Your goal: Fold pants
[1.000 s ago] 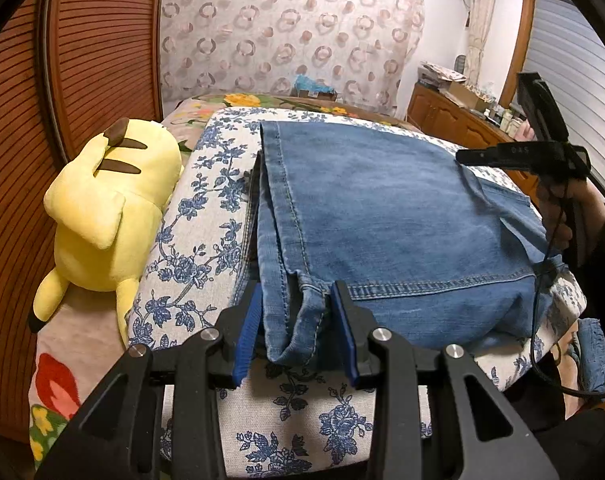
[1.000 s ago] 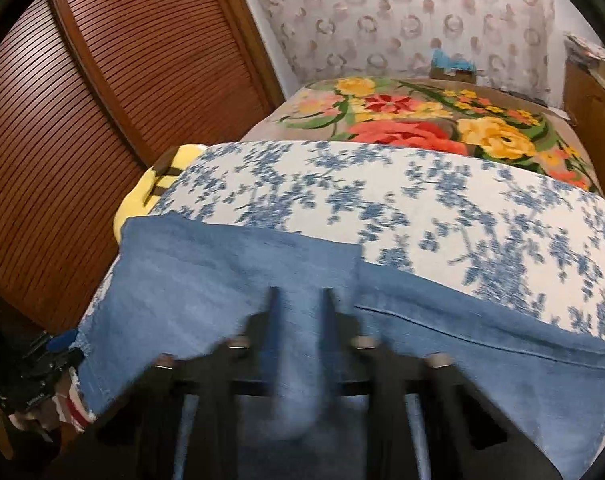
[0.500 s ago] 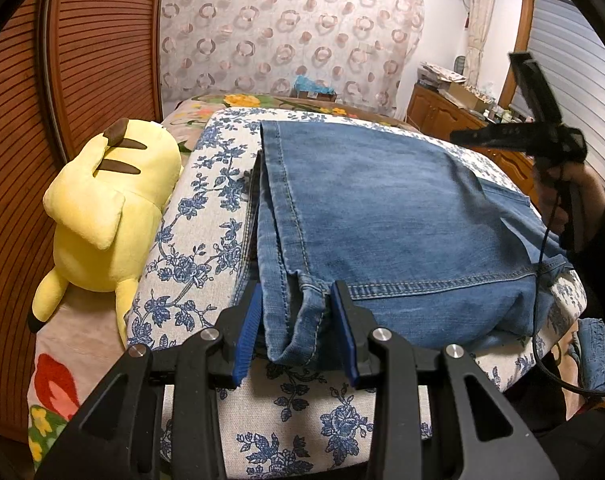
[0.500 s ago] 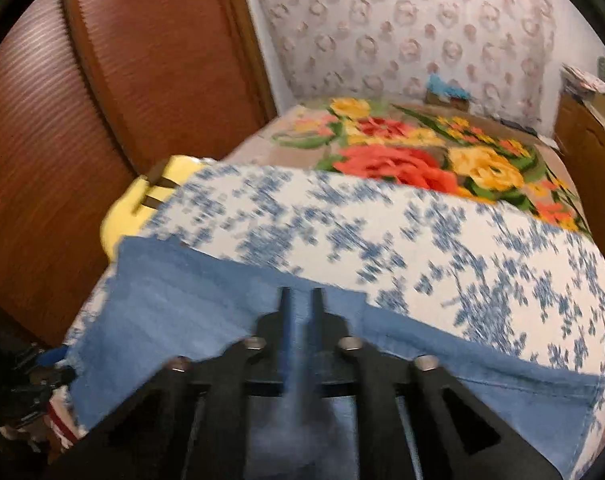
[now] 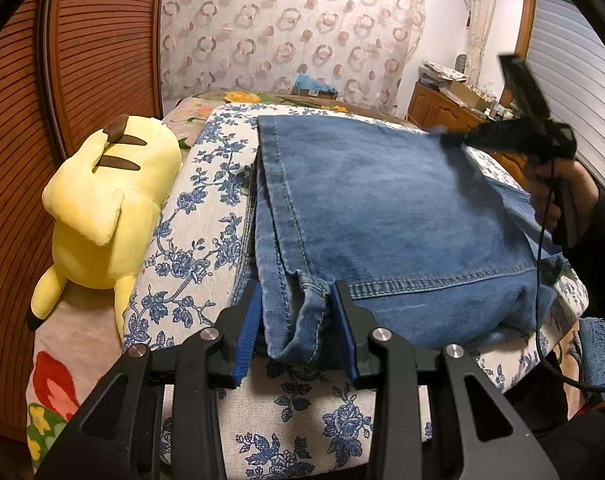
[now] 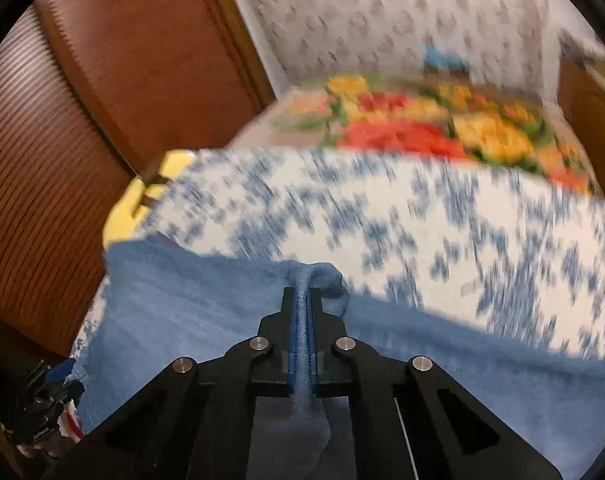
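Right gripper [image 6: 301,304] clamped on a pinched ridge of jeans [image 5: 382,216], raised off the far right edge of the cushion [image 5: 190,240]. Left gripper [image 5: 296,320] apart, straddling the near hem corner at the cushion's front edge, not yet closed. Step judged: gathering both ends for the next fold. Next move likely needs left closure on the hem, then a joint lift and carry-over. Jeans: blue denim, already doubled, lying mostly flat. Yellow plush [image 5: 102,208] beside left edge.
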